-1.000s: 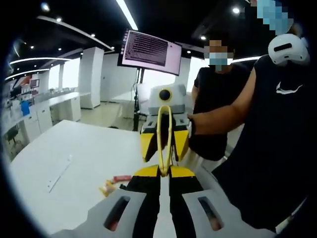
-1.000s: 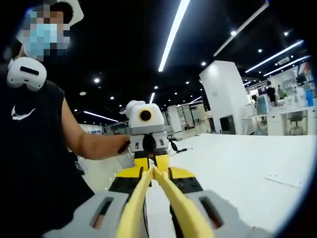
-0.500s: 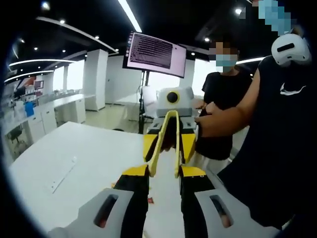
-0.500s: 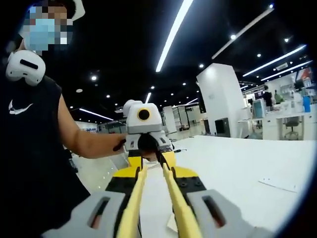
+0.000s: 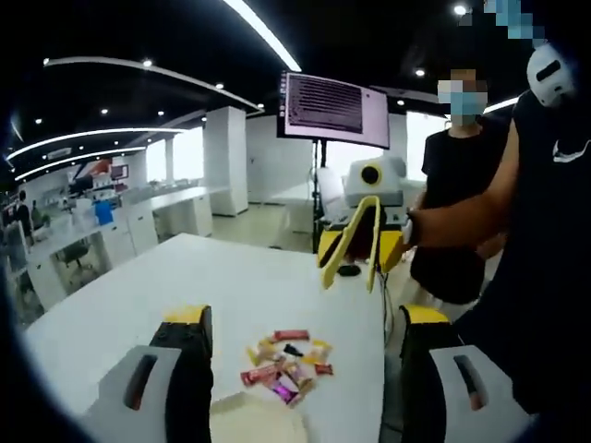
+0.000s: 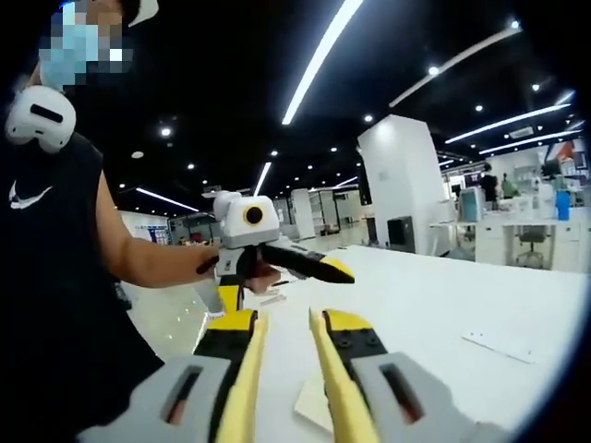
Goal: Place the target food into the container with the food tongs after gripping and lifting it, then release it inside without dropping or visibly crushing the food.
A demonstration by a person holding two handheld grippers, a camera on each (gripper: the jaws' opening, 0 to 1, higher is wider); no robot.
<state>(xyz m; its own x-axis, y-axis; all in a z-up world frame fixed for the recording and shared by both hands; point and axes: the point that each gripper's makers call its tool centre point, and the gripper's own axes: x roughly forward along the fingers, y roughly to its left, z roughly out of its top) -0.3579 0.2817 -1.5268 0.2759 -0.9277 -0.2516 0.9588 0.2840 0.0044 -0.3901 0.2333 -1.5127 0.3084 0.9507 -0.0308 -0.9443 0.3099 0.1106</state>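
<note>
Several wrapped candies (image 5: pixel 286 362) lie in a small pile on the white table (image 5: pixel 138 305), between the wide-open jaws of my left gripper (image 5: pixel 305 316). A pale flat thing (image 5: pixel 254 425) lies just in front of the pile and is cut off by the view's edge. Farther off, above the table's edge, my right gripper (image 5: pixel 360 251) holds yellow food tongs (image 5: pixel 349 238) pointing down towards me. In the right gripper view, the tongs (image 6: pixel 245 378) run forward between the jaws of my right gripper (image 6: pixel 288 323), their arms a little apart. The left gripper (image 6: pixel 277 281) hangs ahead, held by a hand, jaws spread.
A second person in black (image 5: pixel 452 185) stands behind the table next to a monitor on a stand (image 5: pixel 337 106). A white sheet (image 6: pixel 314 406) and a thin strip (image 6: pixel 499 343) lie on the table. Desks and cabinets line the far walls.
My left gripper went from shut around the tongs' tips to wide open and drew away. The tongs' arms spread apart. The left view dipped, bringing the candies into sight.
</note>
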